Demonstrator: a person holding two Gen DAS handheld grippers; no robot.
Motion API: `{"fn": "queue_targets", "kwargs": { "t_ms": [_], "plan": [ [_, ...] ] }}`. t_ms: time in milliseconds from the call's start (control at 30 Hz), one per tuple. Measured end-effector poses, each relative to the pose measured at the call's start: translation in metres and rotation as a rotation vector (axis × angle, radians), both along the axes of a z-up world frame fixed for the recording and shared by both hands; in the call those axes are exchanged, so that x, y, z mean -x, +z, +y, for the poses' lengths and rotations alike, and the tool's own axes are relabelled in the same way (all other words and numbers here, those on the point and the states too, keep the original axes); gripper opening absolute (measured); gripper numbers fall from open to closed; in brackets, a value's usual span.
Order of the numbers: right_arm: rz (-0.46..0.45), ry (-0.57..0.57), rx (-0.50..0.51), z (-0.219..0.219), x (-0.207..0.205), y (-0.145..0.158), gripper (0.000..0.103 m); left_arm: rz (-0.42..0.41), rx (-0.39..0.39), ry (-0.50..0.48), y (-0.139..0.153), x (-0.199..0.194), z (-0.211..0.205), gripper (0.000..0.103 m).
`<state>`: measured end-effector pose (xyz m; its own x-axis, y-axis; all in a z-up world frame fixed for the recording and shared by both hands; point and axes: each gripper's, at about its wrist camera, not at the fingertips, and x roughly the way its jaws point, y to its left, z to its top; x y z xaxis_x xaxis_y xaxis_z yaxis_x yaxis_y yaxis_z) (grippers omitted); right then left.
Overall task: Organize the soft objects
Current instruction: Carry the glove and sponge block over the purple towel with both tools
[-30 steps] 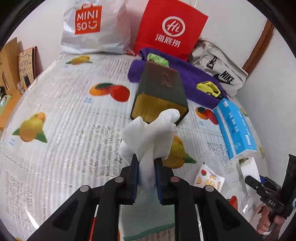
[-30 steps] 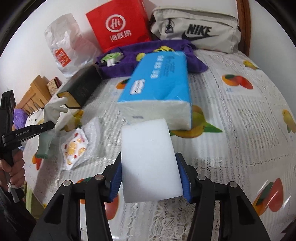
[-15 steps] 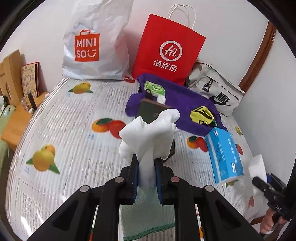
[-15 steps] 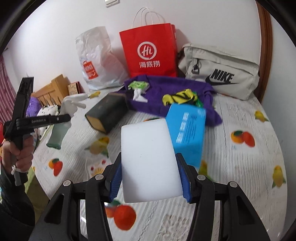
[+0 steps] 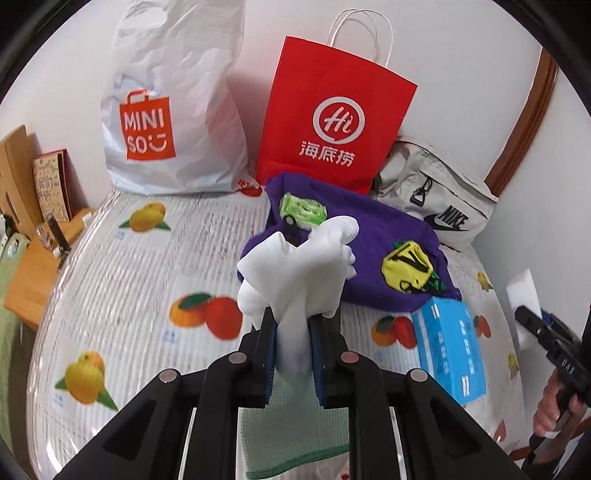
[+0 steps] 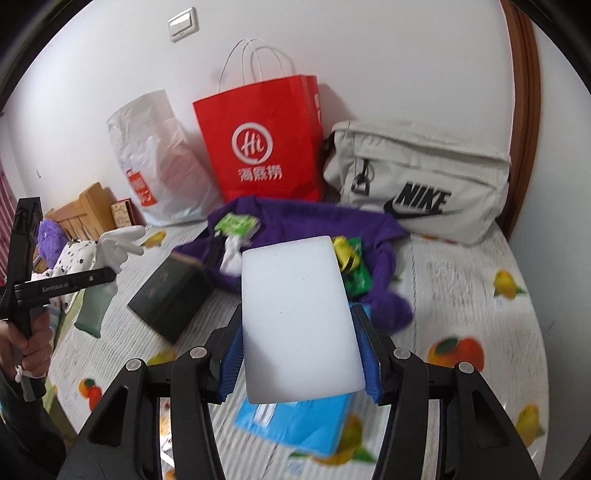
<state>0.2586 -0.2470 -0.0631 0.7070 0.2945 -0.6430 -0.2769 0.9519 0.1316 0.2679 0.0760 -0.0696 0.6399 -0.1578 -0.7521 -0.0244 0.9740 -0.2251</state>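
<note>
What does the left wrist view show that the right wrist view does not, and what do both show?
Only the left wrist view shows the full orange MINISO logo on the white plastic bag.

Only the right wrist view shows the white wall switch, the dark green box and the fuzzy purple plush toy.

Both show the red paper bag, the beige Nike bag, the purple towel, the white sock in the left gripper and the white foam block in the right gripper.

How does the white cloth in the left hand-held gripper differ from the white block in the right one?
The white cloth is crumpled and floppy, while the white block is flat with straight edges. The left hand-held gripper pinches the cloth with narrow jaws; the right hand-held gripper holds the block with wide jaws. Both are white and lifted above the bed.
</note>
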Motion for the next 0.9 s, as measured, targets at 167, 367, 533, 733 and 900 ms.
{"fn": "queue_targets", "kwargs": {
  "t_ms": [167, 367, 533, 733, 900],
  "plan": [
    [-0.026, -0.036, 0.050, -0.005, -0.036, 0.007, 0.053, 0.002, 0.023, -0.003, 0.005, -0.026, 0.002, 0.016],
    [0.010, -0.062, 0.049, -0.010, -0.086, -0.001, 0.053, 0.021, -0.017, -0.009, 0.003, -0.059, -0.001, 0.016],
    [0.054, -0.048, 0.042, -0.003, -0.125, -0.014, 0.053, 0.033, -0.006, -0.024, 0.001, -0.083, -0.003, 0.016],
    [0.118, -0.027, 0.030, 0.006, -0.161, -0.031, 0.053, 0.061, 0.014, -0.037, -0.008, -0.111, -0.003, 0.016],
    [0.178, -0.053, 0.030, 0.001, -0.185, -0.049, 0.054, 0.064, 0.024, -0.044, -0.011, -0.129, -0.003, 0.016]
  ]
}}
